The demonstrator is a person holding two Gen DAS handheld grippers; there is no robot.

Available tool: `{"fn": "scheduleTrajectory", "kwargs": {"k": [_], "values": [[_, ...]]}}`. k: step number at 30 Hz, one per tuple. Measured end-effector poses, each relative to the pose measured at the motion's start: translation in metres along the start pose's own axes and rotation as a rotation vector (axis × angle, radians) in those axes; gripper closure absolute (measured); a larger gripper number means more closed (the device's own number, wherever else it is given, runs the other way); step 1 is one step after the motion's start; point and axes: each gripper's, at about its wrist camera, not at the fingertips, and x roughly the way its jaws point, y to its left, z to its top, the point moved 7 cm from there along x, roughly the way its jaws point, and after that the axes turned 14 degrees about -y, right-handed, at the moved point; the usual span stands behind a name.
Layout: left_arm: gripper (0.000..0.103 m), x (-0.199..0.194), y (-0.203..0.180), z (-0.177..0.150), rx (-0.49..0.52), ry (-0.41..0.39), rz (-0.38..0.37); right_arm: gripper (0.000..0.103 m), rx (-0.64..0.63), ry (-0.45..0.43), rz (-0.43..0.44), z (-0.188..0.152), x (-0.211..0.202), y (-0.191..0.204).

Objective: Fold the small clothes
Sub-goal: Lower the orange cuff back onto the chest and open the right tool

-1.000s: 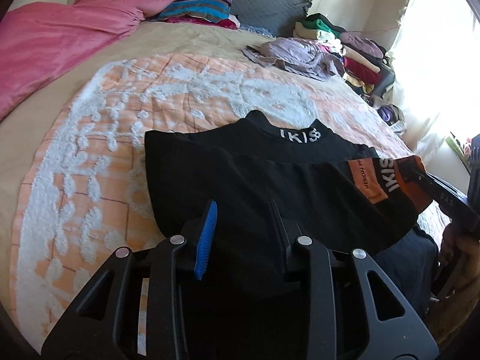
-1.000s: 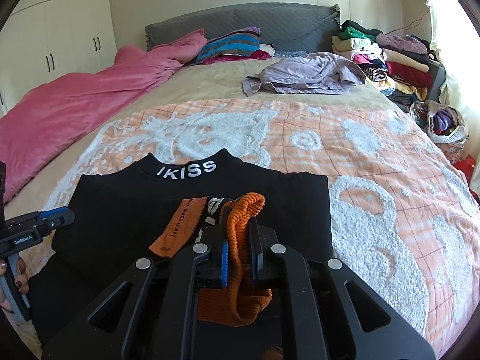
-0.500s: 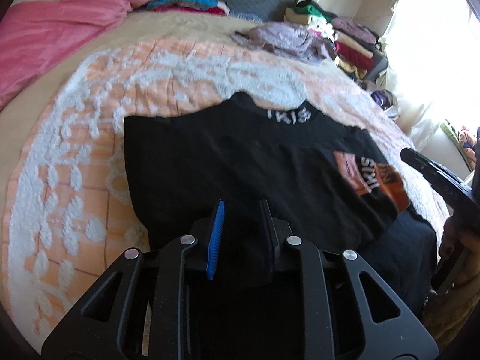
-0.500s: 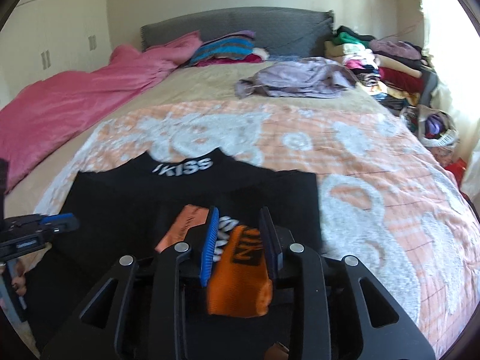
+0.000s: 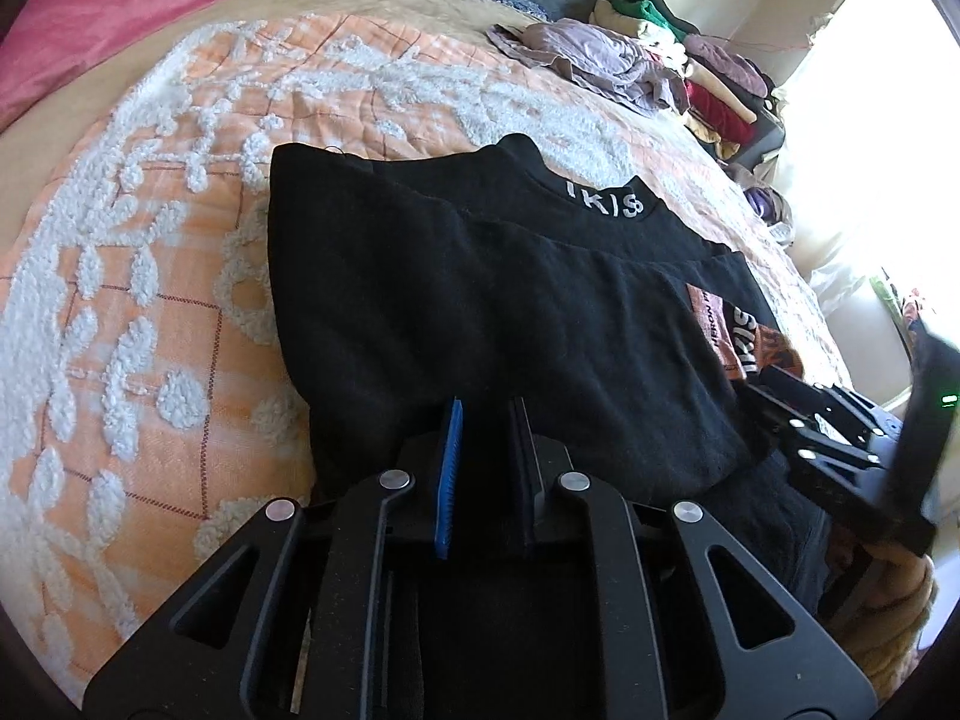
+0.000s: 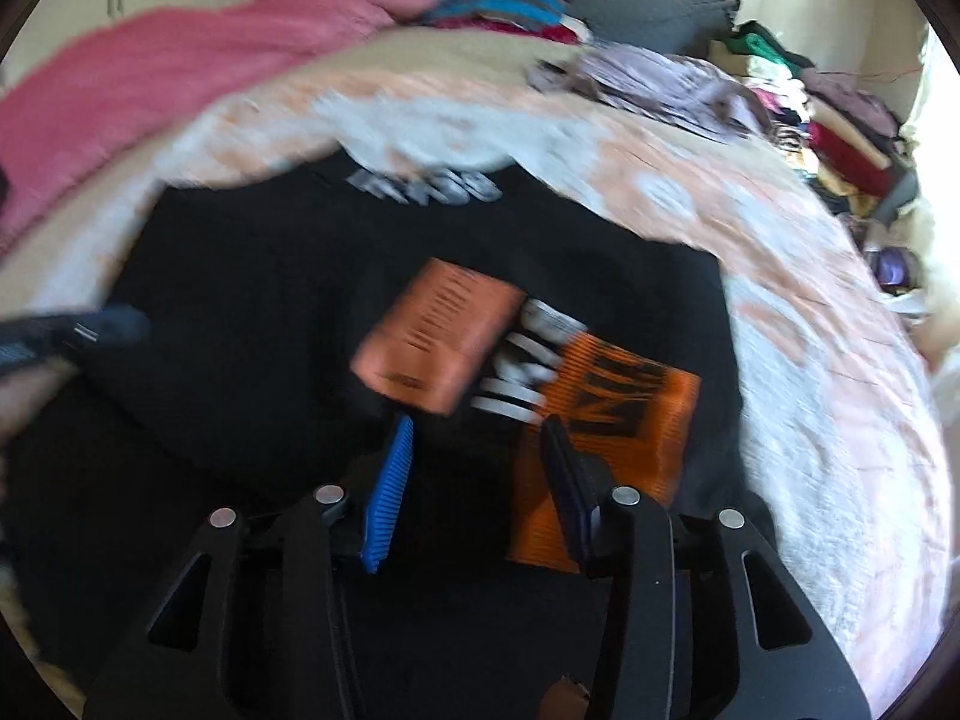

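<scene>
**Sleeve laid across, both grippers free**

We have one black top (image 5: 492,312) lying flat on the quilt (image 5: 150,312), collar away from us, its lettered neckband (image 5: 603,204) towards the headboard. The orange cuff (image 6: 606,420) lies folded onto the body, beside the orange patch (image 6: 438,339).

Our left gripper (image 5: 487,420) is parted, with dark cloth showing between the fingers, but nothing looks pinched; we judge it released. Our right gripper (image 6: 480,438) is spread wide just above the cuff and holds nothing. Its view is blurred, so fine detail there is lost.

We judge the step in hand to be the lengthwise fold, hem up towards the collar. To do it well, we should take the near hem at both corners at once, one gripper each, pinch through all layers so the tucked sleeve comes along, lift only slightly, and carry both corners forward at the same pace. Uneven travel would skew the edge or drag the cuff out of place.

Counting: one top, with one cuff, one patch and one neckband showing. Two grippers. One quilt, one pink blanket (image 5: 120,6), one loose lilac garment (image 5: 591,54) near the far edge. The stack (image 5: 708,90) beyond it holds several items, too crowded to count.
</scene>
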Motion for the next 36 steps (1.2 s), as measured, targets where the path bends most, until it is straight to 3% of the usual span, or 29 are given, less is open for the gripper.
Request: {"fn": "scheduleTrajectory", "kwargs": {"k": [3,9,16,18,20,21,28,31,34,36], "values": [[0.093,0.001,-0.001,0.0,0.011,0.0,0.006,0.056,0.116,-0.001,0.059,-0.006,0.003,-0.011],[0.093,0.001,-0.003,0.0,0.028,-0.006,0.021,0.054,0.127,-0.028,0.052,-0.003,-0.002,-0.009],[0.093,-0.001,-0.003,0.0,0.025,-0.014,0.023,0.033,0.168,-0.102,0.069,0.003,-0.027,-0.013],[0.093,-0.004,-0.004,0.0,0.027,-0.022,0.025,0.031,0.179,-0.116,0.077,0.005,-0.032,-0.014],[0.093,-0.006,-0.005,0.001,0.026,-0.028,0.022,0.019,0.189,-0.133,0.076,0.007,-0.038,-0.015],[0.091,-0.008,-0.006,0.001,0.029,-0.034,0.021,0.018,0.192,-0.142,0.077,0.008,-0.041,-0.015],[0.061,-0.019,-0.015,0.003,0.058,-0.071,0.019,0.009,0.206,-0.186,0.076,0.014,-0.056,-0.016],[0.051,-0.025,-0.017,0.007,0.072,-0.096,0.027,0.008,0.208,-0.198,0.074,0.016,-0.059,-0.017],[0.034,-0.032,-0.018,0.01,0.086,-0.122,0.04,0.007,0.215,-0.207,0.073,0.018,-0.062,-0.018],[0.03,-0.036,-0.02,0.012,0.099,-0.138,0.048,0.006,0.219,-0.211,0.072,0.019,-0.063,-0.018]]}}
